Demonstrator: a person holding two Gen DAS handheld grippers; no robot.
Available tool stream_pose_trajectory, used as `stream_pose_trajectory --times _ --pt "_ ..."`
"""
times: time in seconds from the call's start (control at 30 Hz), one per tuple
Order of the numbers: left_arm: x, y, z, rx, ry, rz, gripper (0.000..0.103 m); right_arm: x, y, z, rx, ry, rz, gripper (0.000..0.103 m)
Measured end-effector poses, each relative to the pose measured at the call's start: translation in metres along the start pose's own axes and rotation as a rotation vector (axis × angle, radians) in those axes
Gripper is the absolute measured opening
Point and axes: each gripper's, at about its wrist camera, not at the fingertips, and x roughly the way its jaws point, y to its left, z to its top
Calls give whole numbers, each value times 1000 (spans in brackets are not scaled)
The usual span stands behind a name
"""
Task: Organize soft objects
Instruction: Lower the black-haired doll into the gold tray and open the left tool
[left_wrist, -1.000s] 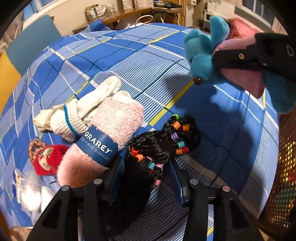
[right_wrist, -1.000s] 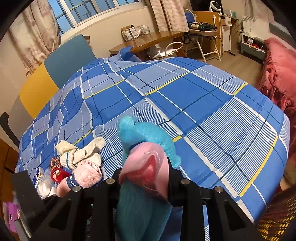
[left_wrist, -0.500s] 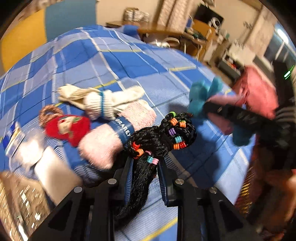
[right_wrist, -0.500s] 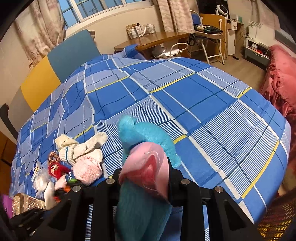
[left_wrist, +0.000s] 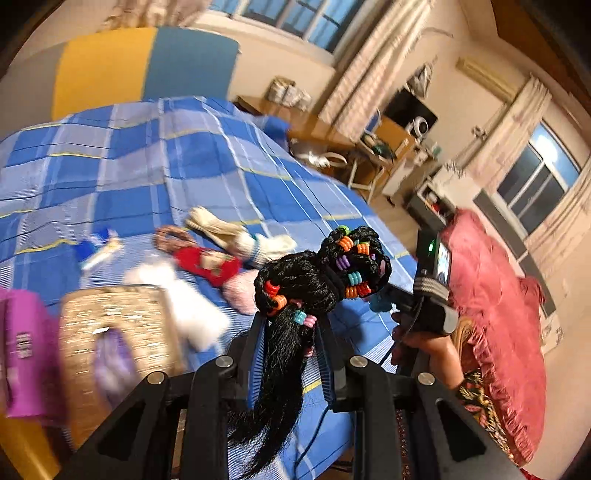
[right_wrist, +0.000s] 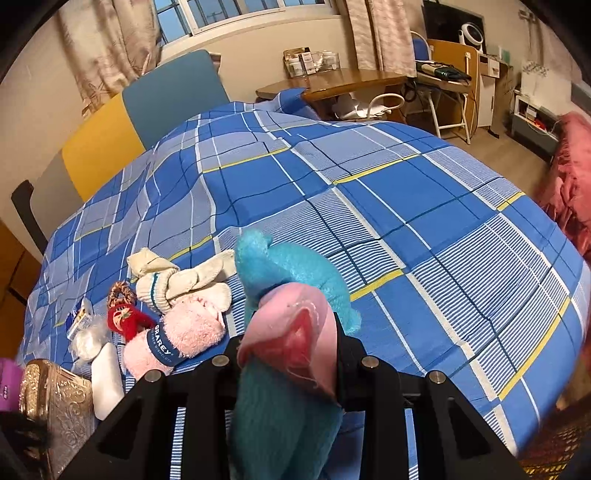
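Blue plaid bed (right_wrist: 369, 192), curtained windows (right_wrist: 236, 14), wooden desk (right_wrist: 343, 81)

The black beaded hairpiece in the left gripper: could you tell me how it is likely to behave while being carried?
The black beaded hairpiece is probably floppy: its loose tail hangs limp below the left gripper. It looks light, since a narrow pinch holds the whole bundle up. The smooth strands might slip through the pads, though the beads could catch.

Black grippers (left_wrist: 291, 328); blue pads (left_wrist: 255, 354)
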Motion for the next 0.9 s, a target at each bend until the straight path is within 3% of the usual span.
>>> stream_pose_trajectory --times 0.2,0.4,0.73,0.9 --pt "-70 52 -7 -72 -99 48 25 -1 8 -2 -32 -11 9 32" --pt "-126 131 -22 -206 -183 166 25 -5 14 -4 -61 -43 15 32" --pt "-147 283 -79 -482 -134 389 25 -35 33 -12 -127 -200 -8 32" --pt "-138 339 -93 -542 -87 467 25 -43 51 -26 -159 -204 7 32"
